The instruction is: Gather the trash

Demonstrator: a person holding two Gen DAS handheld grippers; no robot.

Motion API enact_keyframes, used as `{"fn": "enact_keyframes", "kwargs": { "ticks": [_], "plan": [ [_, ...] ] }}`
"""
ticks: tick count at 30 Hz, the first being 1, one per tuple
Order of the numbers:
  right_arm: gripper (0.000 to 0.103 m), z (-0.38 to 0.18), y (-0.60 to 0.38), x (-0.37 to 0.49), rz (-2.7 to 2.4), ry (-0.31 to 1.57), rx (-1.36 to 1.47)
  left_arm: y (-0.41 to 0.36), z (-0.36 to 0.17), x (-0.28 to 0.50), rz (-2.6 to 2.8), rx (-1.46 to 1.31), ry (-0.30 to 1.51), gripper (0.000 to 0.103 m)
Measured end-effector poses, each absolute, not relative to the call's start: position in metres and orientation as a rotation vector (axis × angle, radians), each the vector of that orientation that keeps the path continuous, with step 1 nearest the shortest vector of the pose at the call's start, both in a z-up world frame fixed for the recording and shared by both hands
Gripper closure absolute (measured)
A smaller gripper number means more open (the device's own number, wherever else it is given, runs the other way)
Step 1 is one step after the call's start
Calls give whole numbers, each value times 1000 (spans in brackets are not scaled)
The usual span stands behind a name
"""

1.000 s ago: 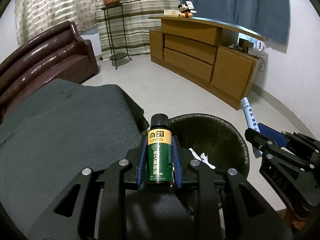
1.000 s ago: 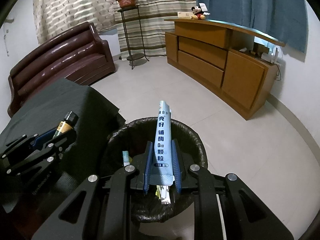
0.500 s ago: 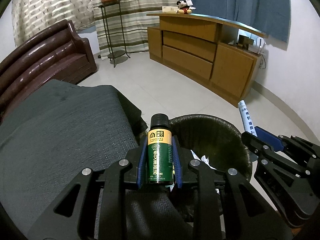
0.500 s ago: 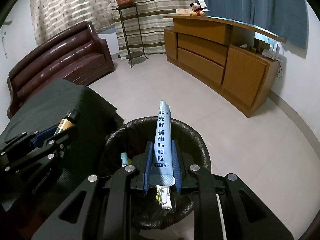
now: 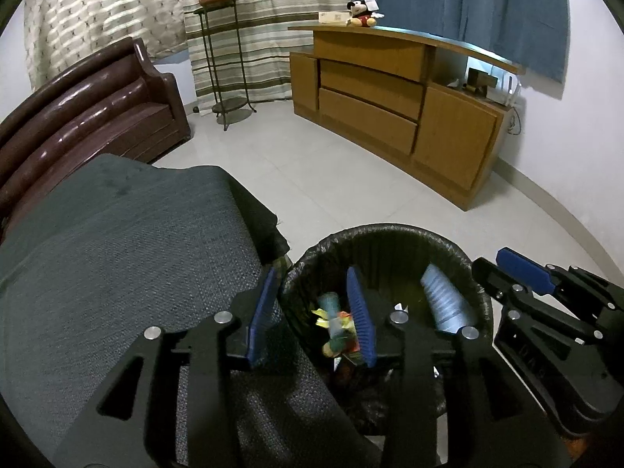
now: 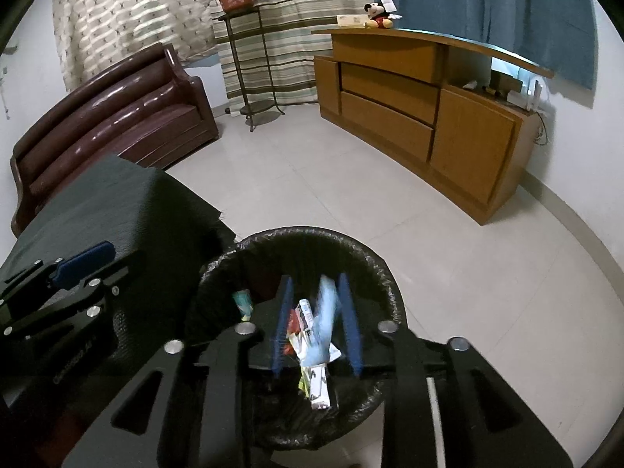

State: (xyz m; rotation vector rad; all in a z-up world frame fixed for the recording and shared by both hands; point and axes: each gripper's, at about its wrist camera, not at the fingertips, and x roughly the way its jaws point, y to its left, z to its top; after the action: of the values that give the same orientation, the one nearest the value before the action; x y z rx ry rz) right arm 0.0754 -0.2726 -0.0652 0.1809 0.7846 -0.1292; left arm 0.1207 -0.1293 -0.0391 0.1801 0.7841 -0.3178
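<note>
Left wrist view: left gripper [image 5: 312, 314] angled down over the bin [image 5: 390, 234], fingers [image 5: 360, 314] opening, empty. Right gripper [image 6: 315, 321] likewise, fingers opening, blue sachet [image 6: 323, 323] loose between them.

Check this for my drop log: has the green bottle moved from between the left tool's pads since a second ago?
Yes. It has left the opening left tool, dropping below the bin's rim onto the trash inside, where a blurred bottle shows.

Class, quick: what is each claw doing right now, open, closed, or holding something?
Left claw: opening, nothing held, at the trash bin's rim.
Right claw: opening, blue packet loose between its fingers, dropping into the bin.
</note>
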Motion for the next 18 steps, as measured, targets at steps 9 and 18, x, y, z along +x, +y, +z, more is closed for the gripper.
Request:
{"fn": "enact_keyframes", "kwargs": {
  "ticks": [9, 18],
  "plan": [
    [68, -64, -271, 73, -147, 773, 179, -128, -38, 121, -313, 174, 783, 46],
    [51, -62, -277, 73, -175, 753, 182, -125, -36, 121, -303, 164, 768, 31]
  ]
}}
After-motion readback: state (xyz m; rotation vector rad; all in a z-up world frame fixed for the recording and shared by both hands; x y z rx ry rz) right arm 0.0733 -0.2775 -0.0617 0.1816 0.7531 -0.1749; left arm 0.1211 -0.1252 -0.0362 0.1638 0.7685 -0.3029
